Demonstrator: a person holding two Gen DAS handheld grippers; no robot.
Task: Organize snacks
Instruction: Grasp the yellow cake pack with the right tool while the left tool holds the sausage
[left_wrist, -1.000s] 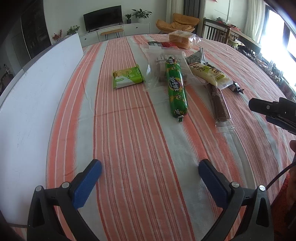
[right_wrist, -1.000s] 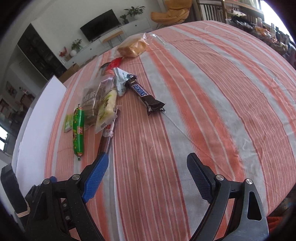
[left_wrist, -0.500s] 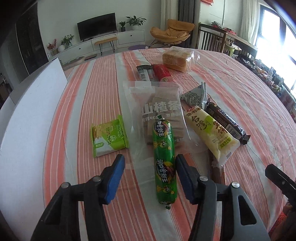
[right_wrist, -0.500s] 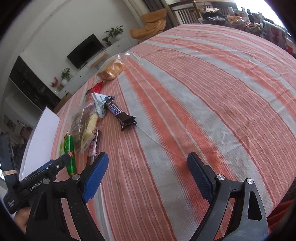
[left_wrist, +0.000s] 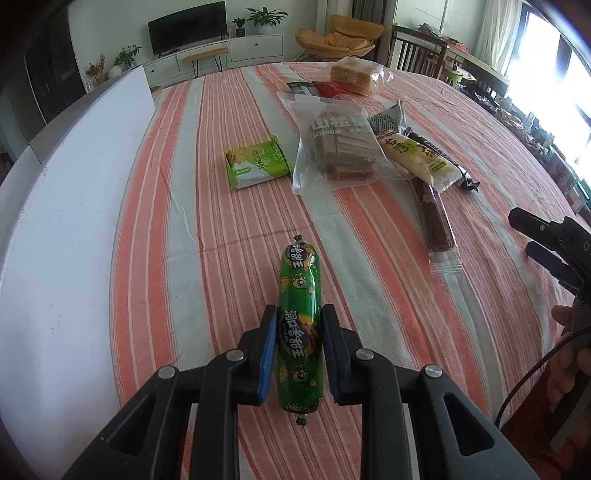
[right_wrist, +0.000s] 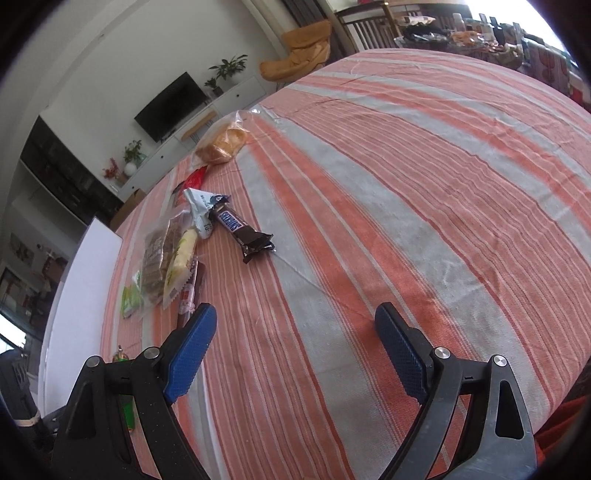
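The left gripper (left_wrist: 299, 347) is pinching a green plastic-wrapped sausage stick (left_wrist: 300, 325) between its blue pads (left_wrist: 269, 354), the stick lying lengthwise along the fingers and pointing away over the orange-and-grey striped tablecloth (left_wrist: 207, 236). Whether the stick is resting on the cloth or hanging just above it, I cannot tell. Farther along the table, well apart from it, the other snacks are lying in a loose cluster: a small green-and-white biscuit packet (left_wrist: 256, 162), just beside it a clear plastic bag of brown bars (left_wrist: 338, 147), and a pale yellow wrapped cake (left_wrist: 419, 158) overlapping the bag's right edge. A long dark reddish strip in clear wrap (left_wrist: 436, 218) is stretching toward the near side from under the cake. At the far end a bagged loaf of sliced bread (left_wrist: 352, 75) is sitting behind a red packet (left_wrist: 330, 88). A flat white board (left_wrist: 62, 236) is lying along the left side of the table. The right gripper (right_wrist: 295, 349) is hovering over a bare stretch of cloth with its blue-padded fingers spread wide, holding nothing. Ahead of it and to its left, a dark brown chocolate bar (right_wrist: 242, 230) is lying beside a white-and-blue crinkled wrapper (right_wrist: 201, 212).
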